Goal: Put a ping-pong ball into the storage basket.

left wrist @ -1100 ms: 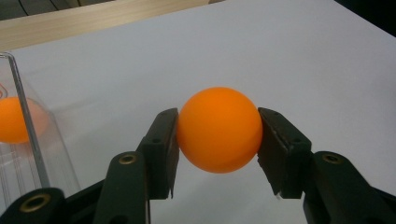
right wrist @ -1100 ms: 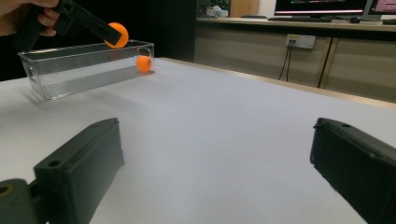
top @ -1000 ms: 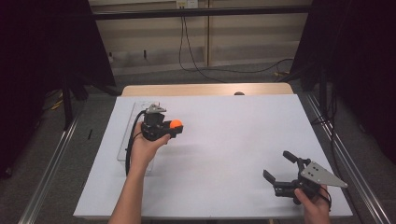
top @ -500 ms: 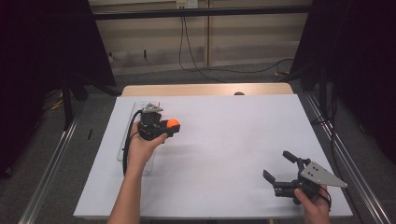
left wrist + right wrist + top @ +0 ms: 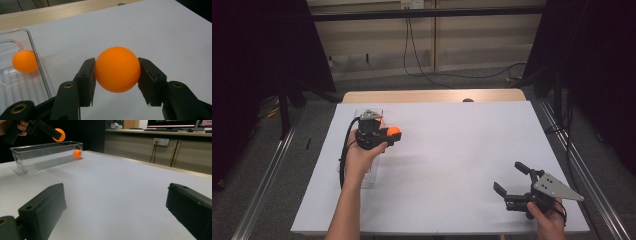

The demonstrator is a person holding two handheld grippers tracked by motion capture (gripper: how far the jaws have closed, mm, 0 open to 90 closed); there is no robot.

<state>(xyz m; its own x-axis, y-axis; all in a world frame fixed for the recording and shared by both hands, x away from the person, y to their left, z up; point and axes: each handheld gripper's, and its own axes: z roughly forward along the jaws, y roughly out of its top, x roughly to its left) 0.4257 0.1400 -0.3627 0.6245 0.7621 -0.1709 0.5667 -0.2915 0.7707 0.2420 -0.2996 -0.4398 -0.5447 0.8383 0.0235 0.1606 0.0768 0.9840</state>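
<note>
Orange ball (image 5: pixel 394 132): high view, clamped in the left gripper (image 5: pixel 387 136), held above the tabletop's left side, beside the clear bin (image 5: pixel 371 176) along the left edge. Right gripper (image 5: pixel 511 181) near the front right corner, jaws spread, nothing between.

Left gripper view: ball (image 5: pixel 117 69) pinched between both pads; second ball (image 5: pixel 24 61) lies inside the bin (image 5: pixel 37 61).

Right gripper view: jaws wide apart over bare tabletop (image 5: pixel 120 195). No readable writing.
</note>
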